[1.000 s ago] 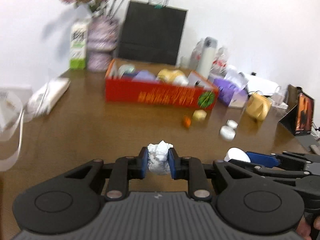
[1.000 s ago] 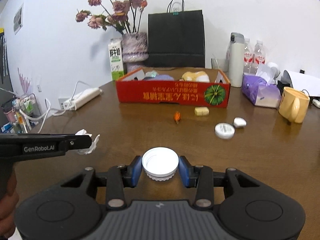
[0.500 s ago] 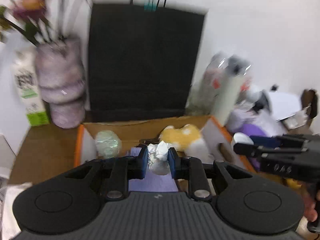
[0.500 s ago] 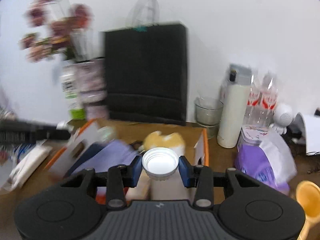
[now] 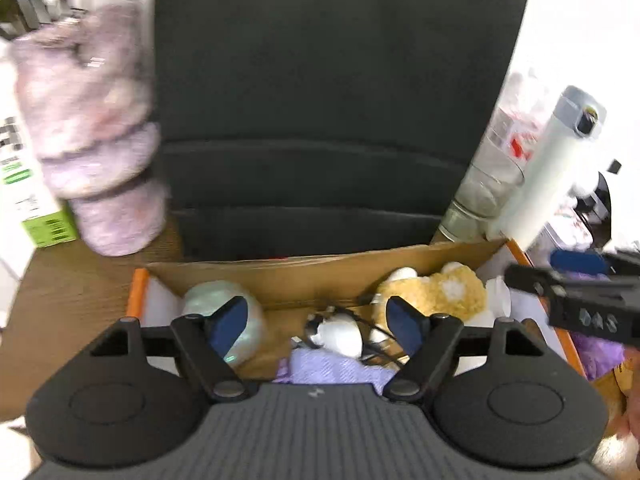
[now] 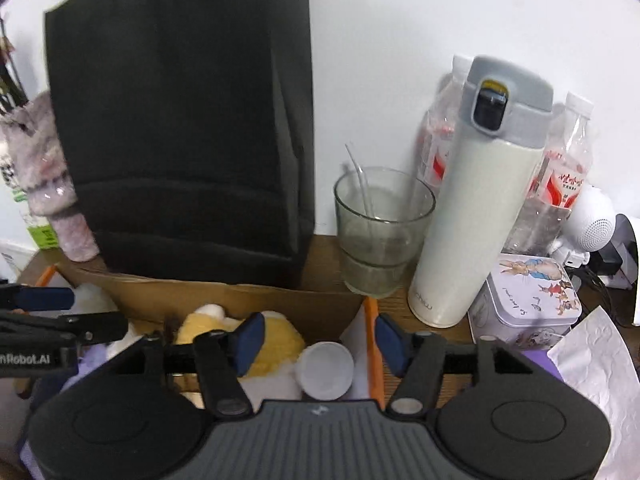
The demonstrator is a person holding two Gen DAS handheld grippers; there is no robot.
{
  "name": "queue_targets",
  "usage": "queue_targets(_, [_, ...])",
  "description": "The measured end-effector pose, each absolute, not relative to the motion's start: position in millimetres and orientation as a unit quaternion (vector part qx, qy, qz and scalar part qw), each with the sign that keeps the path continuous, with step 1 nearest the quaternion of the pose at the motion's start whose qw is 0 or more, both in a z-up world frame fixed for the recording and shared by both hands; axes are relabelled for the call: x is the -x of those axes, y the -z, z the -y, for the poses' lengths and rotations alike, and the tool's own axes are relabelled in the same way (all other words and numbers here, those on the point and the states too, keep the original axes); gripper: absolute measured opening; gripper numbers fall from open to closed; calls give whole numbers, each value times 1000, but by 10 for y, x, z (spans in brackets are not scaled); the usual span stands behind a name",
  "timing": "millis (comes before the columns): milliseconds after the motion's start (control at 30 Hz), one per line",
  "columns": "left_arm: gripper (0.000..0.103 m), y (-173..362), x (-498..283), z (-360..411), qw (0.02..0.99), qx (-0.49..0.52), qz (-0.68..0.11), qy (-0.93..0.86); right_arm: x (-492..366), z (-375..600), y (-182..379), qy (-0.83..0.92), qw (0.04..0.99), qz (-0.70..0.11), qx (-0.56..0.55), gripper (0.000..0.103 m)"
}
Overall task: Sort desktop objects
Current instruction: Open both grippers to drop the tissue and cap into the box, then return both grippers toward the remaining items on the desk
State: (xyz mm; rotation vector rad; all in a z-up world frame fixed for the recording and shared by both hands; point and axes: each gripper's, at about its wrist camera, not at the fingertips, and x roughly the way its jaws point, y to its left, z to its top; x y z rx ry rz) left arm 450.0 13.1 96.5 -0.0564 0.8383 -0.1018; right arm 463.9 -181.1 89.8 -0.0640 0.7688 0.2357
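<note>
Inside the cardboard box (image 5: 304,276), just under the left gripper (image 5: 318,322), lies a white crumpled wad (image 5: 340,336) on a tangle of dark cable, touching neither blue pad. This gripper's jaws have just been opening; they now stand wide apart with nothing pinched between them. On the left of the wad sits a pale green round object (image 5: 208,300), partly hidden behind the left pad, and on the right a yellow plush toy (image 5: 440,286). A lilac cloth (image 5: 332,368) lies nearer to the camera.

At the right end of the same box, the white cap (image 6: 326,366) is below the right gripper (image 6: 320,340), beside the plush toy (image 6: 276,340) and close to the orange edge of the box (image 6: 370,344). The right gripper's jaws have also just been opening; its 2 fingers are spread and the cap is free of them.

Behind the box stands a black paper bag (image 6: 180,120). Right of it are a drinking glass (image 6: 380,232), a white flask (image 6: 476,216), plastic bottles and a small printed tin (image 6: 528,292). A furry lilac vase (image 5: 92,128) stands at the left, blurred.
</note>
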Motion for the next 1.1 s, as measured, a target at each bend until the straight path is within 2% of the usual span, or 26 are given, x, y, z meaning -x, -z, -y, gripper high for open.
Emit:
queue_targets(133, [81,-1152,-4148,-214,918,38,-393,37,-4350,1821,-1015,-128,920,-370,34,65])
queue_targets(267, [87,-1210,-3223,-295,929,76,-360,50,-3705,1975,-1044,-155,920,-360,4,67])
queue_targets(400, [91,-988,-2120,-289,931,132,-328,92,-2727,2120,-826,-197,921,-337,-20,71])
queue_targets(433, [95,-921,-1906,-259,934,130,-318,95,-2521,2132,-764,-195,923,-332,-16,71])
queue_targets(533, [100,-609,-1233,-147,949,82,-286,103,-1897,2143,-563,-185,928,-322,-7,71])
queue_targets(600, [100,-414,-944,-108,949,52,-300,83,-1525,2158,-417,-177,933,-314,2,71])
queue_targets(833, [100,-87,-504,-301,937,80,-337,40,-711,2166,-101,-195,927,-319,20,71])
queue_targets(1033, [101,-50,-363,-194,942,29,-332,26,-332,1999,-8,-212,927,-306,47,72])
queue_targets(1100, [101,-36,-377,-156,941,22,-335,27,-263,1984,-12,-217,930,-291,50,76])
